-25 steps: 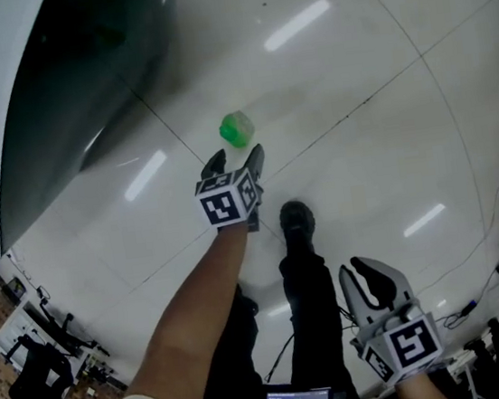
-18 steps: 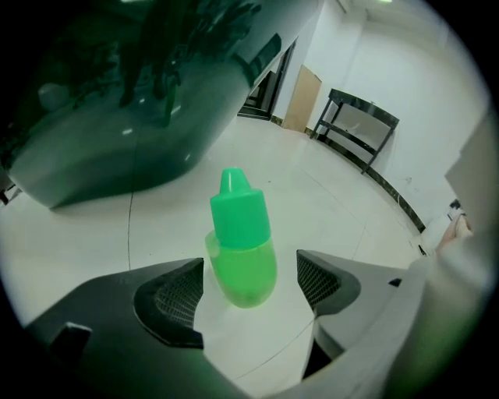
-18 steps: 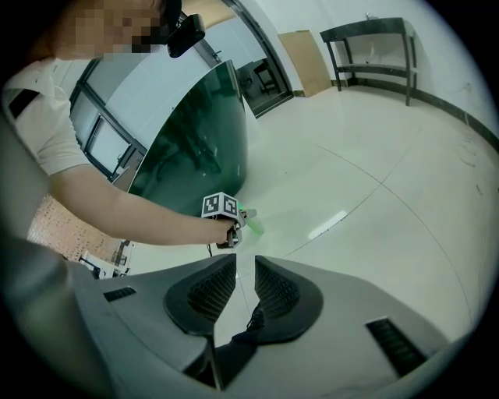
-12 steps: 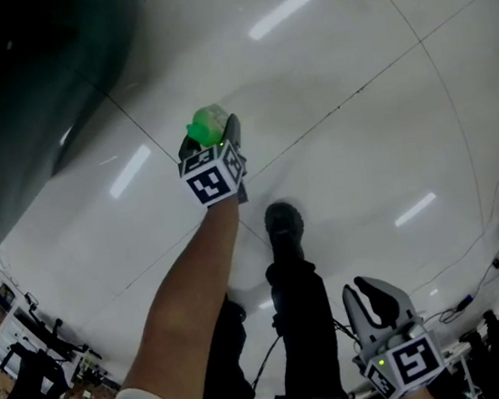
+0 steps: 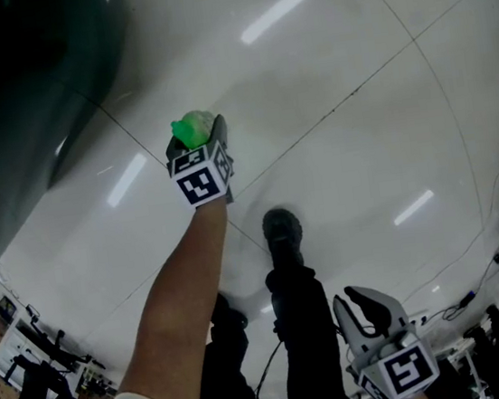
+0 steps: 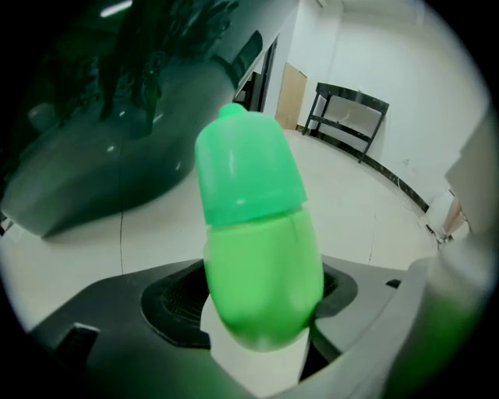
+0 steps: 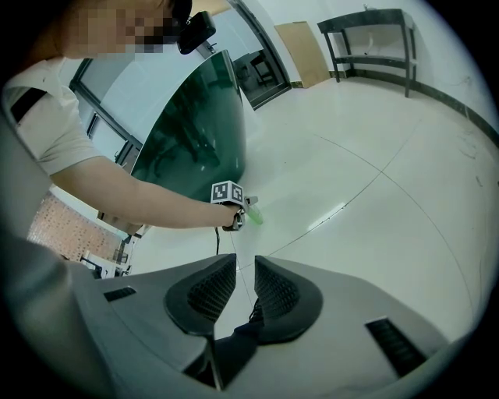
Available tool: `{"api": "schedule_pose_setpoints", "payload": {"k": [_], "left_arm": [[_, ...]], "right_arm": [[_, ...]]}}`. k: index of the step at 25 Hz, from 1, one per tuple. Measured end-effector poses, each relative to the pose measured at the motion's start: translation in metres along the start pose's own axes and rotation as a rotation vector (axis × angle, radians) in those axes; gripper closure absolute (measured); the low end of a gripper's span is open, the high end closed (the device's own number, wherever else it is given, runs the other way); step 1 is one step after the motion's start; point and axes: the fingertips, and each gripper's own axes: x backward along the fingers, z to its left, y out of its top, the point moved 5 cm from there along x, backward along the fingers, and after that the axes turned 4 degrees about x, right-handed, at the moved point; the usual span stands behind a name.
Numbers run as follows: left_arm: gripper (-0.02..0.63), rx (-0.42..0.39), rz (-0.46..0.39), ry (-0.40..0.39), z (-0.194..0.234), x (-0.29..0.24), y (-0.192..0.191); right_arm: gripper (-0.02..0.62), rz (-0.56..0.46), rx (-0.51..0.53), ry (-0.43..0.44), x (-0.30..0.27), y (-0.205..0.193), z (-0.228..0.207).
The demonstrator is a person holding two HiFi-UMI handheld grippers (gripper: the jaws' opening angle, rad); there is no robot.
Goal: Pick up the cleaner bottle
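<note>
Green plastic cleaner bottle (image 5: 193, 128), paler green cap on top, sits btwn the fingers (image 6: 175, 300) of the L gripper (image 5: 195, 132); everything below is placed from that bottle. Those fingers stand wide, one each side of the bottle's lower body, and have just been closing in on it. Bottle fills the gap side to side, but no firm pinch shows. In the L gripper view its rounded base is nearest the camera and the cap end points away, tipped slightly toward the dark glass panel (image 5: 16, 88). Can't tell whether the base rests on the floor (image 5: 359, 134).

Marker cube (image 5: 200, 180) is just behind the bottle on the person's side, w/ the bare forearm (image 5: 184, 294) running back from it. Glass panel, dark green and curved, lies near the bottle, off to the person's left of it. Black shoe (image 5: 281, 231) is near the bottle too, on the person's side.

R gripper (image 5: 358, 298) is well apart from the bottle, beyond the shoe, low by the person's legs. Its fingers are drawn nearly together, only a thin slit btwn them, holding nothing. In the R gripper view the bottle shows small and far off.

Far beyond the bottle, by the white wall: black metal rack (image 6: 347, 117) and a tan board (image 6: 291, 95).
</note>
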Motion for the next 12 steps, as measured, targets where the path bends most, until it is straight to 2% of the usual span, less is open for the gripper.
{"api": "schedule_pose_setpoints", "payload": {"k": [3,5,12], "left_arm": [[0.413,-0.024,-0.016,0.048,0.016,-0.002,0.008],[0.427,-0.030,-0.024,0.054,0.024,-0.004,0.012],[0.440,-0.026,-0.047,-0.020,0.043,0.003,0.022]], "right_arm": [[0.514,0.015,-0.013,0.000,-0.002,-0.004,0.000],[0.514,0.013,-0.014,-0.001,-0.004,-0.007,-0.001],[0.514,-0.008,0.000,-0.012,-0.008,-0.004,0.002]]}}
